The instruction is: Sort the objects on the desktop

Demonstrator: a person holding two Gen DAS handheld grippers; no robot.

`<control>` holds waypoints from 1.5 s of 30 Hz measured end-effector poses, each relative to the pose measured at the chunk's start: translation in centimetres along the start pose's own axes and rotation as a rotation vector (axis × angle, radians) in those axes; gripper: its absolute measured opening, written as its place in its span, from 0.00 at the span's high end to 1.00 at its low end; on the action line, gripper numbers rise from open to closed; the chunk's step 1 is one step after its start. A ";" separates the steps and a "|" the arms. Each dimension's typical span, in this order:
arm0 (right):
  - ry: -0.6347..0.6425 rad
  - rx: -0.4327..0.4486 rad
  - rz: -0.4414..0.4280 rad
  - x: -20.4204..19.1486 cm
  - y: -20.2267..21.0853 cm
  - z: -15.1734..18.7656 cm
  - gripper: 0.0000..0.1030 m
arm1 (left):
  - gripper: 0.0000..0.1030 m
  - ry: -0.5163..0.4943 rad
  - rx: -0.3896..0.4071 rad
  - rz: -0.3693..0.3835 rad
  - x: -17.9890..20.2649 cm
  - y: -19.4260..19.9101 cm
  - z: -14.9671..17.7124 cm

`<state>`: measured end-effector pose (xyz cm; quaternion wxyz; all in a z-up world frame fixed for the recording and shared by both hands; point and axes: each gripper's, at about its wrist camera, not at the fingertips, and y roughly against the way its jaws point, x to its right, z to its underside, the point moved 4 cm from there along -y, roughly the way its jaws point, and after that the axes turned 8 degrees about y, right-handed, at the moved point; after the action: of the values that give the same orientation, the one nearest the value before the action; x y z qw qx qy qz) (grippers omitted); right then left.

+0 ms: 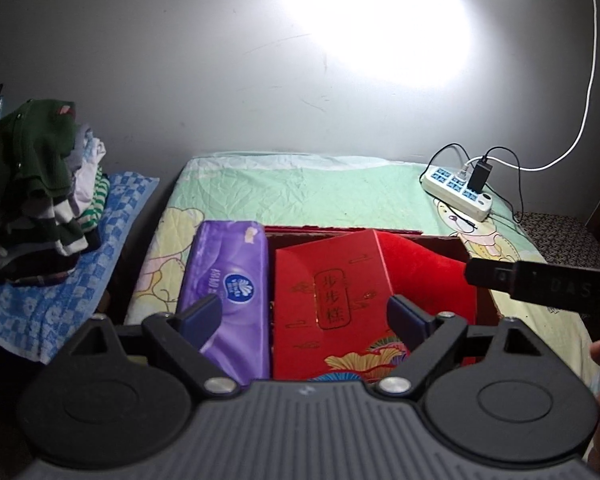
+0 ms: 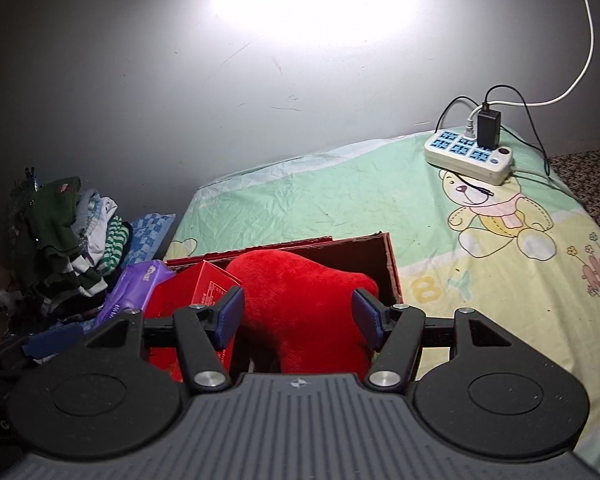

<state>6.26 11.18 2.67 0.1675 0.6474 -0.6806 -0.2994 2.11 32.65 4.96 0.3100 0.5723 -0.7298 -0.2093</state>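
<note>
The open box (image 2: 384, 264) is packed: tissue pack (image 1: 228, 280), red carton (image 1: 332, 292) and red plush (image 2: 308, 304) fill it. Behind it the desk (image 2: 320, 200) lies bare up to the power strip (image 2: 470, 154).

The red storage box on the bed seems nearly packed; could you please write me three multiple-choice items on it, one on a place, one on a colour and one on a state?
1. Where does the purple tissue pack lie?
A. along the left side of the red storage box
B. beside the power strip
C. on the clothes pile

2. What colour is the plush toy in the box?
A. green
B. red
C. blue

3. How do the right gripper fingers stand?
A. shut on the plush
B. shut on a gift box
C. open, holding nothing

Key: 1 A, the pack borders the red gift box; 2 B, it is plainly red; 3 C, a wide gap shows.
</note>
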 end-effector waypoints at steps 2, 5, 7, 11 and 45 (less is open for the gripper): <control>0.010 -0.005 0.024 -0.1 0.6 0.3 0.36 | 0.14 0.016 -0.009 -0.020 -0.1 0.0 0.0; 0.032 -0.001 0.056 -0.4 1.4 0.9 0.29 | 0.14 0.037 -0.009 -0.068 -0.3 0.2 0.1; 0.052 -0.005 0.073 -0.7 1.7 1.3 0.28 | 0.14 0.044 -0.008 -0.099 -0.5 0.4 0.2; 0.047 -0.022 0.069 -1.1 2.1 2.1 0.26 | 0.00 0.045 0.005 -0.148 -0.5 0.8 0.6; 0.227 -0.094 -0.046 0.9 5.3 6.5 0.11 | 0.01 0.114 0.037 -0.487 4.2 5.3 7.8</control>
<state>-2.03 11.45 0.87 0.2667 0.6840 -0.6273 -0.2598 -7.69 29.54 3.74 0.2805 0.7476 -0.5556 -0.2319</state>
